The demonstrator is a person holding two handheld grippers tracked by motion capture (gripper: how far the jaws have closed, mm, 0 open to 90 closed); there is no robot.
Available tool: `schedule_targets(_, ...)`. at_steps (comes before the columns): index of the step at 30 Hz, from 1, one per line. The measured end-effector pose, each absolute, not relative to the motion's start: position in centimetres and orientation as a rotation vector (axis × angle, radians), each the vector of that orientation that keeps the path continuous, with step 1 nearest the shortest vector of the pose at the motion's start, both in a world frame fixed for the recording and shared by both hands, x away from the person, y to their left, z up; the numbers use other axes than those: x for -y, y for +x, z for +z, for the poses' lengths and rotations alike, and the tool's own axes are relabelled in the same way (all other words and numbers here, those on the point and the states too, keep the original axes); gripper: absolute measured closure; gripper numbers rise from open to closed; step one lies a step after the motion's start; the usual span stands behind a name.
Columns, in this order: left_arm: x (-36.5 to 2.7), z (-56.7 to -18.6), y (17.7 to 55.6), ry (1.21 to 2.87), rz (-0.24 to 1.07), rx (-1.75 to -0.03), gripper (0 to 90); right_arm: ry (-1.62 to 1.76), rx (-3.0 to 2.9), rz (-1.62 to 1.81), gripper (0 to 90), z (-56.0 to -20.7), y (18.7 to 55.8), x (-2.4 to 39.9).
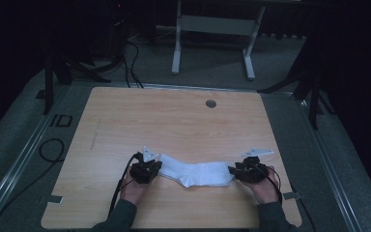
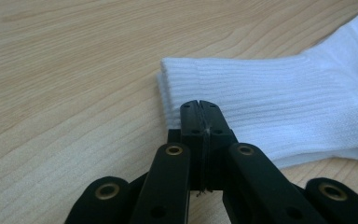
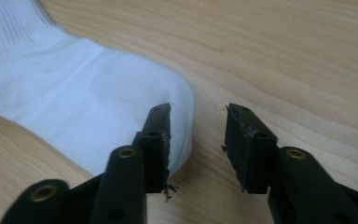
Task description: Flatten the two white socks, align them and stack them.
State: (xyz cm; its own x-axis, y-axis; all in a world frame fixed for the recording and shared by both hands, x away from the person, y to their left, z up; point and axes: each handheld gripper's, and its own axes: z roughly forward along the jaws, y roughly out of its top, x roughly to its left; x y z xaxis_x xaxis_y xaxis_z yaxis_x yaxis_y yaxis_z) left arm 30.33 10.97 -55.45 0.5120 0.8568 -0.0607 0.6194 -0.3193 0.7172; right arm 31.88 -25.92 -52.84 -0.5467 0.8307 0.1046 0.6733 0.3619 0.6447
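A white sock (image 1: 198,173) lies flat across the near part of the wooden table (image 1: 174,121), its ribbed cuff to the left and its toe to the right. My left gripper (image 1: 155,167) is at the cuff end. In the left gripper view its jaws (image 2: 200,105) are pressed together on the near edge of the cuff (image 2: 284,107). My right gripper (image 1: 232,170) is at the toe end and stands open. In the right gripper view (image 3: 198,109) the toe (image 3: 84,107) lies beside and under the left jaw, and bare wood shows in the gap.
A round cable hole (image 1: 211,103) sits near the table's far edge. Beyond the table stand a white desk frame (image 1: 212,24), dark stands and loose cables (image 1: 130,63) on the grey floor. A person's hands and sleeves come in at the near edge.
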Motion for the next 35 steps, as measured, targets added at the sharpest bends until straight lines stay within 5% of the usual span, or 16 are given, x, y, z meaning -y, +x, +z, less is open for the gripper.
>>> schedule_targets(22, -12.3, -54.1, 29.4, 1.987, 0.372, -1.157, 72.9, 1.375, -2.311, 1.036, 52.7, -52.4, 31.9, 27.2)
schedule_targets(35, -13.3, -53.7, 29.5, 1.957, 0.4, -1.176, 72.4, 1.387, -2.314, 1.03, 51.8, -52.7, 31.9, 27.8)
